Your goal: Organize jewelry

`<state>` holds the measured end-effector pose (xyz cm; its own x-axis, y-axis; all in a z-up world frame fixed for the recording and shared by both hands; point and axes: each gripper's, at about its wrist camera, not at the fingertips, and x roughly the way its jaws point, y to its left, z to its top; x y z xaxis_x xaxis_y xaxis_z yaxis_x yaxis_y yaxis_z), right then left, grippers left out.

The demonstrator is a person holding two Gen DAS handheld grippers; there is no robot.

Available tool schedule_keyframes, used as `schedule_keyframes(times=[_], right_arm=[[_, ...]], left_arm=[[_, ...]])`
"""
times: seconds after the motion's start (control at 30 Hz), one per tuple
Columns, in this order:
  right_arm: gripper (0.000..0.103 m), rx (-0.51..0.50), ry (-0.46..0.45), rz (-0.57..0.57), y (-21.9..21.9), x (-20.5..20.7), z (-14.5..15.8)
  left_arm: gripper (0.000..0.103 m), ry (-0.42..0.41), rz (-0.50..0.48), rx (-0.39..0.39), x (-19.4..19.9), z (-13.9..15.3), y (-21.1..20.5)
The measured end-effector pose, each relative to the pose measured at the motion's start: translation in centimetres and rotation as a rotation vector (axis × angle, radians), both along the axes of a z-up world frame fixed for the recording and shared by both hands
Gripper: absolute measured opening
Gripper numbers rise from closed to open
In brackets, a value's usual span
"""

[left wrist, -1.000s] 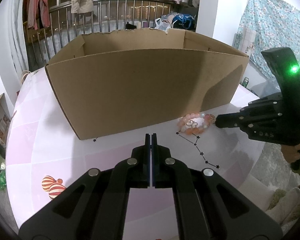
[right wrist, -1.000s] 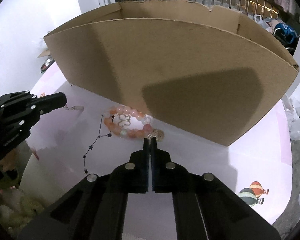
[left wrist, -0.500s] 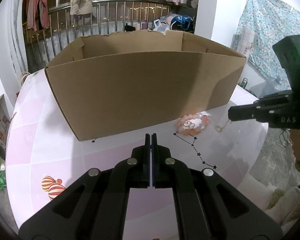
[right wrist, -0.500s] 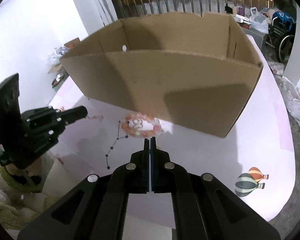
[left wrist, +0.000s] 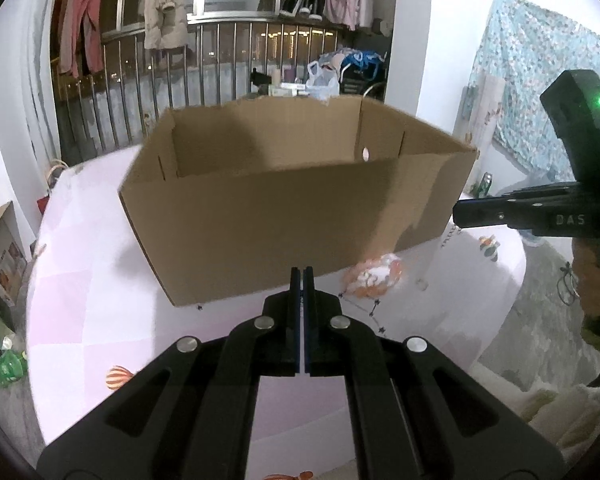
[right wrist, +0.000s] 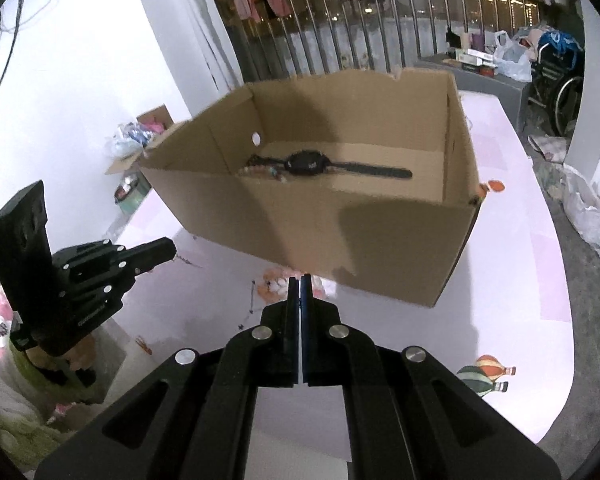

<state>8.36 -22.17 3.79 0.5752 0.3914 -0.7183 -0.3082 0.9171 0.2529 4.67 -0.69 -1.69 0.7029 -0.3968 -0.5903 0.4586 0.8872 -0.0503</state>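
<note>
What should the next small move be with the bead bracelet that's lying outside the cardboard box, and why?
Probably open the right gripper and lower it onto the bead bracelet. Both grippers are shut and hold nothing. The bracelet lies on the table against the cardboard box, just beyond the right fingertips, while a watch already lies inside the box.

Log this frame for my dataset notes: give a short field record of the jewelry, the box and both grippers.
surface: pink table
box: open cardboard box on the table
in box: black watch lying flat, with some small beaded jewelry beside it, too blurred to name
outside box: orange-pink bead bracelet on the table against the box's front wall
left gripper: shut, empty, above the table
right gripper: shut, empty, above the bracelet
task state: bracelet not yet in the box
</note>
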Motion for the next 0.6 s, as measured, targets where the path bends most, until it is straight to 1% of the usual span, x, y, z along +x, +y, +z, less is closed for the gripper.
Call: schedule_keyframes(times=[0.17,0.23,0.3,0.37,0.43,0.5,0.6], right_arm=[[0.001,0.041,-0.094,0.018,-0.2,0.3,3.2],[0.001,0.058,-0.143,0.031,-0.1,0.8,4.8],[0.001,0.077,-0.183,0.043,-0.2,1.6,6.0],[0.001,0.102,-0.215,0.059,-0.3,2.7,7.2],[0.001,0.112,-0.226,0.068,-0.4,4.4,7.8],[0.001,0.126,-0.206,0.073,-0.6,6.2,7.7],[0.001,0.133,-0.162,0.074,-1.1,8.6,7.1]], left_arm=[[0.0,-0.067,-0.012,-0.036,-0.5,3.8,0.6],[0.0,-0.107,-0.03,-0.058,-0.5,6.0,0.7],[0.0,-0.144,-0.045,-0.068,-0.1,7.9,0.5],[0.0,-0.157,-0.058,-0.086,0.7,9.2,0.5],[0.0,-0.15,-0.073,-0.106,2.2,10.2,0.0],[0.0,-0.13,-0.091,-0.119,4.2,10.5,-0.6],[0.0,-0.055,-0.12,-0.147,7.5,10.1,-1.7]])
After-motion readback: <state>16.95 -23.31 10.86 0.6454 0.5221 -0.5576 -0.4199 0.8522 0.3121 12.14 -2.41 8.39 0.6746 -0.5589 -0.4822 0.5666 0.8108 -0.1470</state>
